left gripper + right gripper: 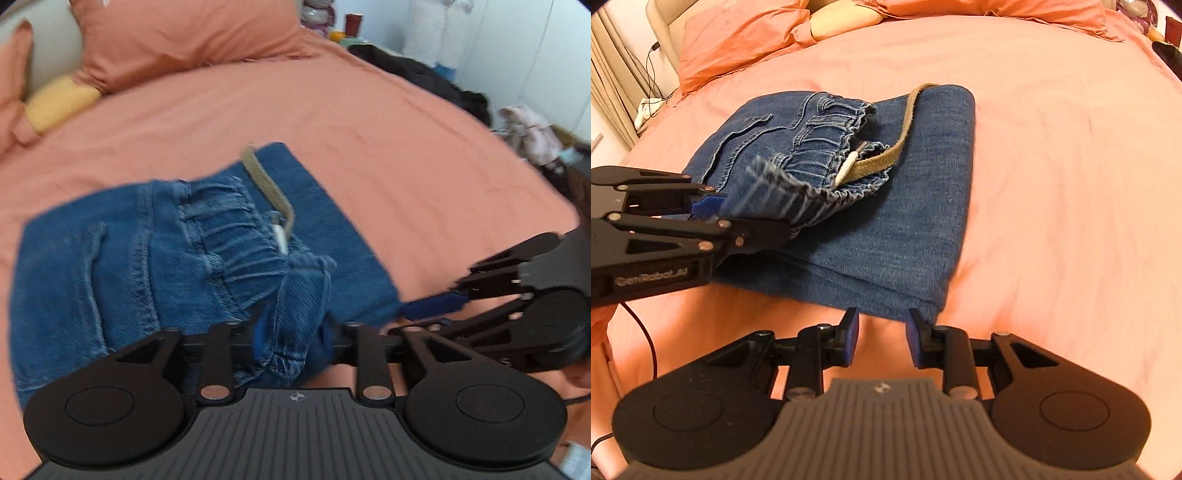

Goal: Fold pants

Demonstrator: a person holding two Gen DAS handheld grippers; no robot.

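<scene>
- The jeans (871, 206) lie folded in a blue block on the bed (1052, 184), mid-frame in my right view, waistband on top.
- My left gripper (291, 339) has a bunched corner of waistband denim between its fingers (260, 330); the jaws stand partway apart, and I can't tell whether the pads press on it.
- In the right view that gripper comes in from 9 o'clock, the cloth fanned out at its tip.
- My right gripper (881, 338) is narrow-open with nothing between the fingers, only sheet showing, tips just at the jeans' near edge at 6 o'clock.
- A tan strap (886, 147) runs over the waistband toward 1 o'clock, a white tip (846, 168) at its near end.
- Orange pillows (738, 33) sit up at 11 o'clock.
</scene>
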